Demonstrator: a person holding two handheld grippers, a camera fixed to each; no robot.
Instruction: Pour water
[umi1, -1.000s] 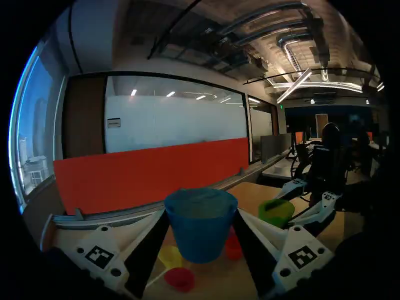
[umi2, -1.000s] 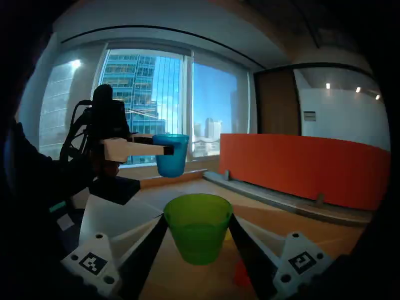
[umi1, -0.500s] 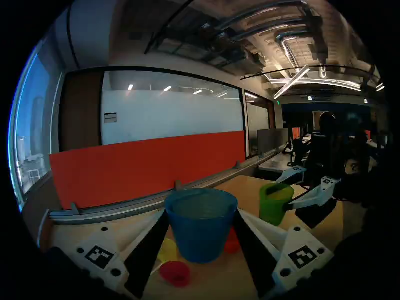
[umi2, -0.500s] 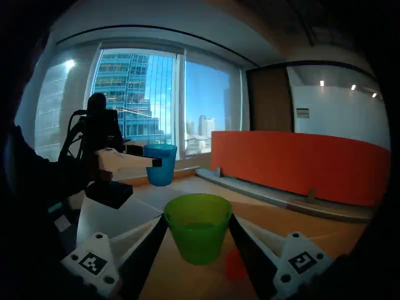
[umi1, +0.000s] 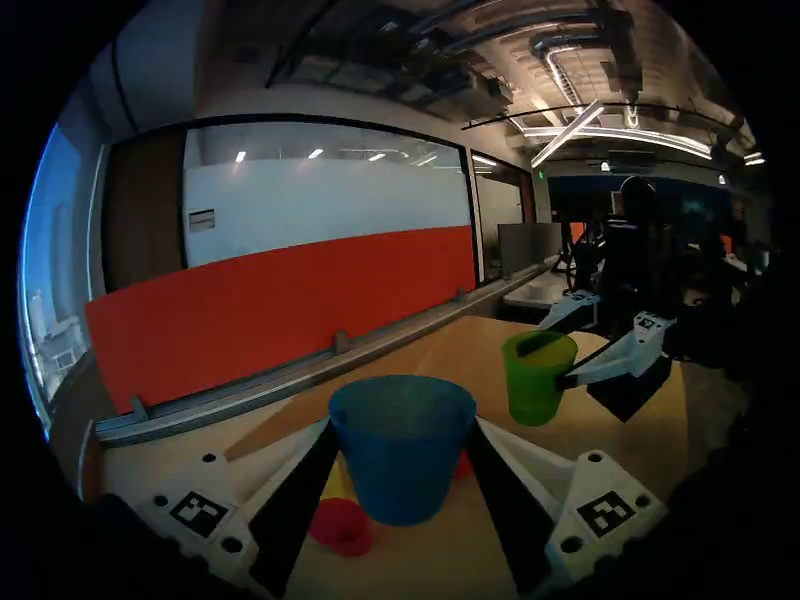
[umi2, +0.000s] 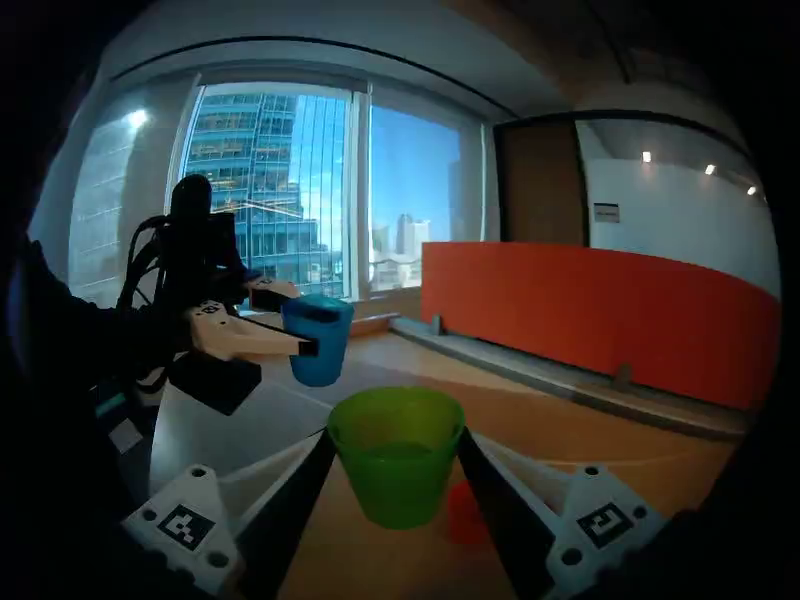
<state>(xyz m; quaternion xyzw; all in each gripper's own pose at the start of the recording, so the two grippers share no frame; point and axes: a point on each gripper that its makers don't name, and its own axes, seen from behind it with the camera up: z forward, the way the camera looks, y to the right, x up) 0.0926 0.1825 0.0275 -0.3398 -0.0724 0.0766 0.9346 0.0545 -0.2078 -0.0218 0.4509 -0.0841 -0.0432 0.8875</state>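
The left gripper (umi1: 402, 432) has its white plastic fingers (umi1: 268, 472) clenched on a smooth, tapered blue cup (umi1: 402, 465). The cup is held upright at bottom centre of the left gripper view, above a pale wooden tabletop (umi1: 450, 345). The right gripper (umi2: 397, 440) grasps a translucent green cup (umi2: 397, 480) of the same shape, bottom centre of the right gripper view. A small round red cup (umi1: 340, 525) sits on the tabletop at lower left.

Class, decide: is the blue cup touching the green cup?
Apart. In the left gripper view, a strip of bare tabletop shows between the blue cup and the green cup, which sits farther off.
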